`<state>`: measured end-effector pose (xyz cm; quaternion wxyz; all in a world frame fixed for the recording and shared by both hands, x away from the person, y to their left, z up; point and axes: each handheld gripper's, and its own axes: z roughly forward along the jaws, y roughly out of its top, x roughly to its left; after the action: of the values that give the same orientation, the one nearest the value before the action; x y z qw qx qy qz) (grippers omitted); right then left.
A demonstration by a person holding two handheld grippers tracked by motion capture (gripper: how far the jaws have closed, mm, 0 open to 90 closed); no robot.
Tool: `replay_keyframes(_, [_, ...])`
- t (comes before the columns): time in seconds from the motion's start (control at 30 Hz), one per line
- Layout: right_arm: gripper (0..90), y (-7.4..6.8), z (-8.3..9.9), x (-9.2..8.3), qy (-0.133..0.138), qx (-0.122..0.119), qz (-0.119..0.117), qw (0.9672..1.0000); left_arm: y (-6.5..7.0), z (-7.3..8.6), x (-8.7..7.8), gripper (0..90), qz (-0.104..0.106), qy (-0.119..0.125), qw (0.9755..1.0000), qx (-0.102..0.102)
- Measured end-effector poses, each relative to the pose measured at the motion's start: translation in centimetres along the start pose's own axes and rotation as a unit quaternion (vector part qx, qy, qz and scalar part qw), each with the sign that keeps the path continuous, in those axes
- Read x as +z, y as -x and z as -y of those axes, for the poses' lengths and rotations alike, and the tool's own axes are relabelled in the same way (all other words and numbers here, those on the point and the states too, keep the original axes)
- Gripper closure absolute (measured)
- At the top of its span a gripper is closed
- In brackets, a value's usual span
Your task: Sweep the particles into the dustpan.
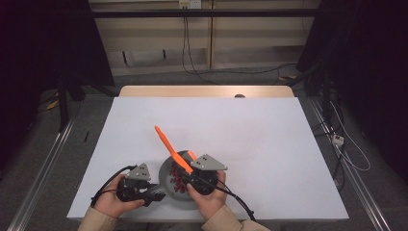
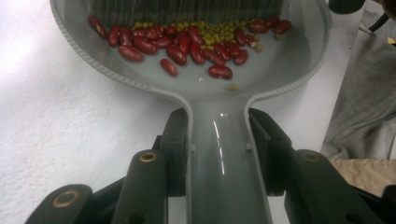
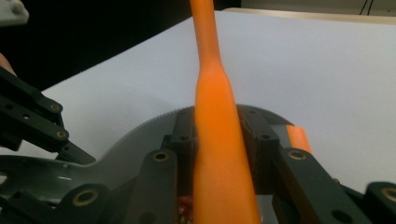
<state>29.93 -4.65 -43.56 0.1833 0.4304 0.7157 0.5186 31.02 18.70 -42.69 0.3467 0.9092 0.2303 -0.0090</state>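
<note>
white table top runs wide beyond both grippers, bare past the work. just ahead of the left gripper sits a grey dustpan, its handle clamped between that gripper's pads, the pan flat on the table. close on its far side the right gripper is clenched on the orange handle of a small brush; the handle slants up and away from those jaws, and the grey bristles stand at the back of the pan. smallest of all, red kidney beans and green mung beans lie heaped against the bristles inside the pan.

my guess at the risk: a hard flick of the brush could kick beans over the low ribbed rim onto the table, and if the left hand tips the handle, the loose ones nearest the neck could roll out along it.

the left gripper view gives the beans one by one and a stray green one near the neck; the high view blurs them to red specks but shows the whole brush length. the right gripper view shows the pads pressed on the orange handle.
</note>
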Motion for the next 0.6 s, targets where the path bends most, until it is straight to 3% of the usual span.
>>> replay_keyframes(0.07, [70.2,0.1,-0.3,-0.1,0.005,-0.007,0.000,1.0000,-0.1,0.1,0.0,62.5,0.001,-0.003,1.0000,0.003])
replay_keyframes(0.3, [70.4,1.7,-2.1,-1.1,0.023,0.003,-0.012,0.9997,-0.2,0.2,0.2,62.5,0.001,-0.006,1.0000,0.000])
replay_keyframes(0.6, [70.5,5.6,-3.2,-2.3,0.032,0.003,0.007,0.9995,-0.4,0.3,0.3,62.5,0.003,-0.013,0.9999,0.004])
